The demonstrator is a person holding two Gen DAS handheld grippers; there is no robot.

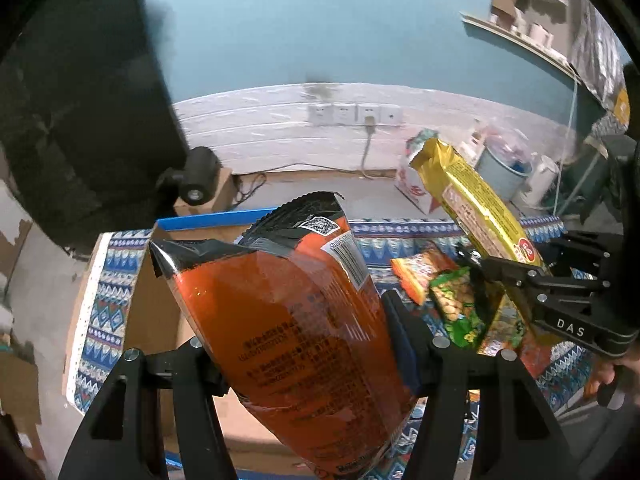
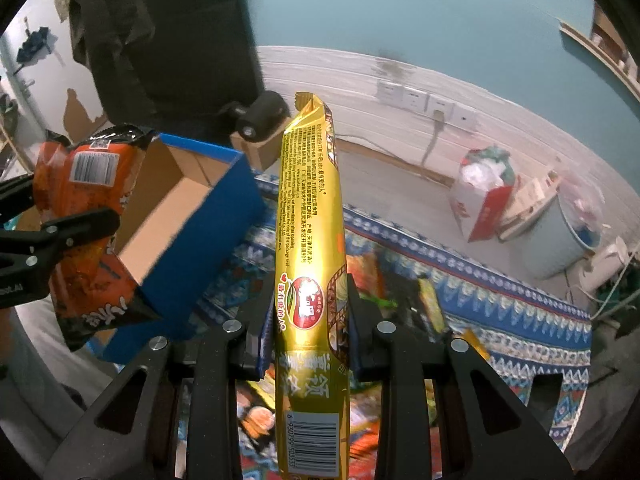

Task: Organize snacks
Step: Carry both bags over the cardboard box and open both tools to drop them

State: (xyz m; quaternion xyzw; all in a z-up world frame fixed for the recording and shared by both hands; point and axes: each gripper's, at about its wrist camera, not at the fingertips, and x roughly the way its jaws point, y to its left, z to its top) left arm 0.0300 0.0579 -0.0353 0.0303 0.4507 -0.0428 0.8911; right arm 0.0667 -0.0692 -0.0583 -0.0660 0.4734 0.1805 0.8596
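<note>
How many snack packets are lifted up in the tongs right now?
2. The orange bag is clamped in the left tongs, near the blue box. The long gold packet is clamped in the right tongs. More snacks lie on the patterned cloth below, partly hidden.

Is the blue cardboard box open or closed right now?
Open. The blue cardboard box shows its bare brown inside from the right wrist view, with no lid over it. Its bottom is hidden, so whether it holds anything: cannot tell.
</note>
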